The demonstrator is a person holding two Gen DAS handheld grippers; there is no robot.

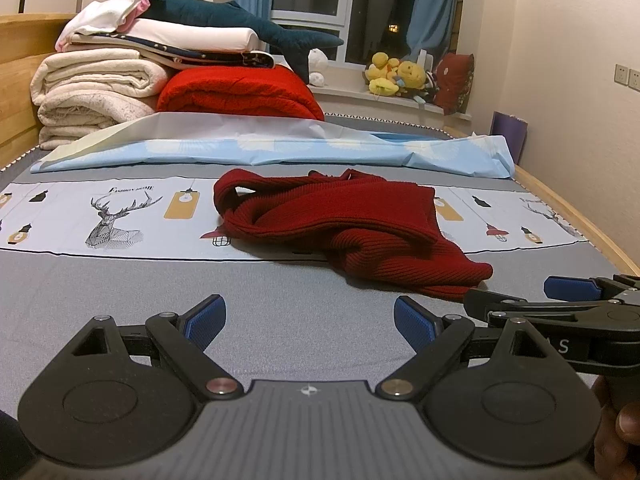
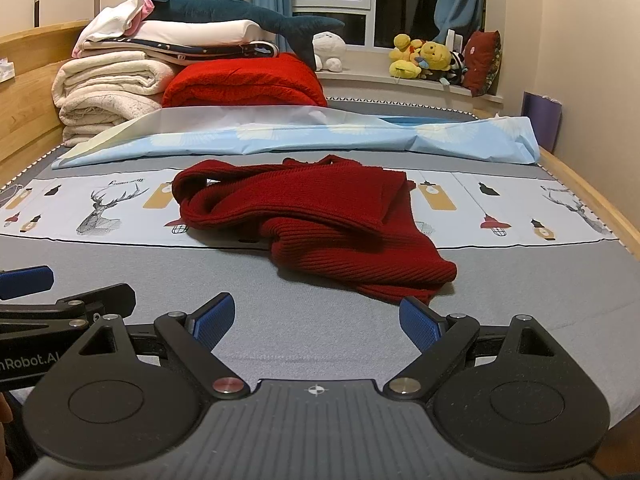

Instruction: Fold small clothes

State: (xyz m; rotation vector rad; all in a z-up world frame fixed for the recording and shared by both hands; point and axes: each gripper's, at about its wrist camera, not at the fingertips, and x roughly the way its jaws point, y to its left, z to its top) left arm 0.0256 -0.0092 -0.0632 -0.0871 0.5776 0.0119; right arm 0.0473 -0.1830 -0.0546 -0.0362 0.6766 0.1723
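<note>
A dark red ribbed knit garment point(image 1: 344, 228) lies crumpled on the grey bed sheet point(image 1: 200, 284); it also shows in the right wrist view point(image 2: 320, 216). My left gripper point(image 1: 310, 322) is open and empty, low over the sheet, short of the garment's near edge. My right gripper point(image 2: 316, 322) is open and empty, its right fingertip point(image 2: 418, 322) close to the garment's near hem. The right gripper also shows at the right edge of the left wrist view point(image 1: 560, 300), beside the left one.
A light blue sheet point(image 1: 280, 148) lies bunched across the bed behind the garment. Folded blankets, a red quilt point(image 1: 240, 92) and a plush shark point(image 1: 240, 20) are stacked at the headboard. Plush toys point(image 1: 396, 74) sit on the windowsill. The wooden bed rail point(image 1: 580, 216) runs along the right.
</note>
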